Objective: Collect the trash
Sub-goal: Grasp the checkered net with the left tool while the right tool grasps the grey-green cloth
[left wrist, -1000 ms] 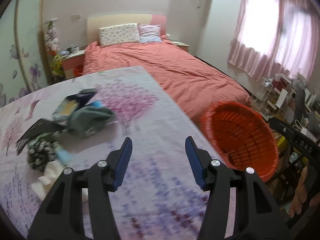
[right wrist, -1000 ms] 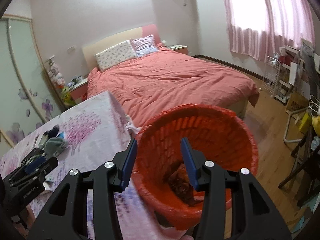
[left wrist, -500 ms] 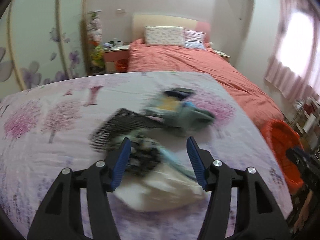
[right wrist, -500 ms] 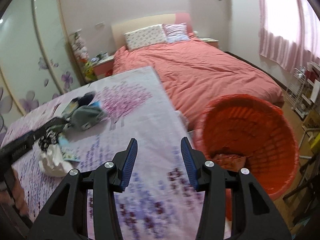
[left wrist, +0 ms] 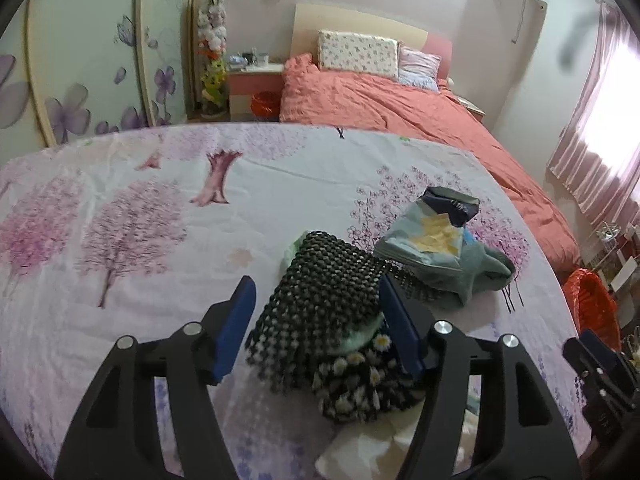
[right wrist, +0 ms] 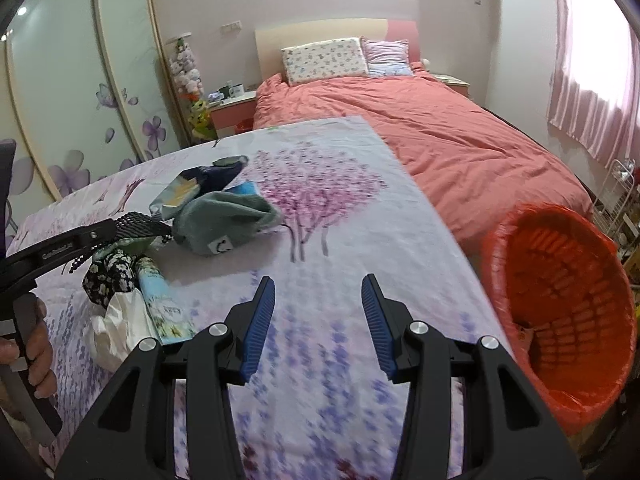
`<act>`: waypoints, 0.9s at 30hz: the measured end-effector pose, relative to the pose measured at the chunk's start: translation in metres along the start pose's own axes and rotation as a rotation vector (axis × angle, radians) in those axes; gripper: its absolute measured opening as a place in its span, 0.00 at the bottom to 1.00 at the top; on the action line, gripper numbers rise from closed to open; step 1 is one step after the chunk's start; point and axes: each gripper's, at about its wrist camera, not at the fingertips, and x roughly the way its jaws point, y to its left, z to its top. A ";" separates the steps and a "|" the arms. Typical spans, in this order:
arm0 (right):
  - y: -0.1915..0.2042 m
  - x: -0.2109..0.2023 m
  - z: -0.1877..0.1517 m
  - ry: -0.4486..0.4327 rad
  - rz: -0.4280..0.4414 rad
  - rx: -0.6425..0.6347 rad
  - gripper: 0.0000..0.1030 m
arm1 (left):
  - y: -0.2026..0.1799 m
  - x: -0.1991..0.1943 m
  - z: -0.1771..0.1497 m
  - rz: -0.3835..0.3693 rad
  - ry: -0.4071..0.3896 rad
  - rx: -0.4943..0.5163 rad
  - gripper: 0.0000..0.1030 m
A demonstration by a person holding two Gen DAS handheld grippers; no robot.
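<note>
A heap of litter is seen on a table spread with a cloth printed with pink and purple trees. In the left wrist view the left gripper is held over the near end of the heap; its jaws have just been opening, and a black beaded mat and a black pouch with white daisies are framed between the blue pads, which are not seen to press on either. A white crumpled bag lies nearer still, partly hidden by the gripper's frame. Farther and to the right, a pale blue snack packet rests on a grey-green cloth. In the right wrist view the right gripper is held over bare cloth near the table's right edge, its fingers partly apart with nothing between them. An orange basket lined with an orange bag stands just beside that edge, to the right, with something brownish at its bottom. A hand on the left gripper's handle is visible at the far left. A bed with a coral cover lies beyond the table.
</note>
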 end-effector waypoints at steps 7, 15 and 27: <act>0.019 0.026 0.013 0.011 0.042 0.007 0.45 | 0.011 0.019 -0.002 -0.080 0.065 -0.037 0.37; 0.040 0.044 0.035 -0.005 0.091 0.001 0.53 | 0.019 0.002 0.000 -0.087 0.001 -0.032 0.26; 0.062 0.083 0.044 0.090 0.059 -0.065 0.39 | 0.048 -0.012 0.004 -0.024 -0.044 -0.051 0.21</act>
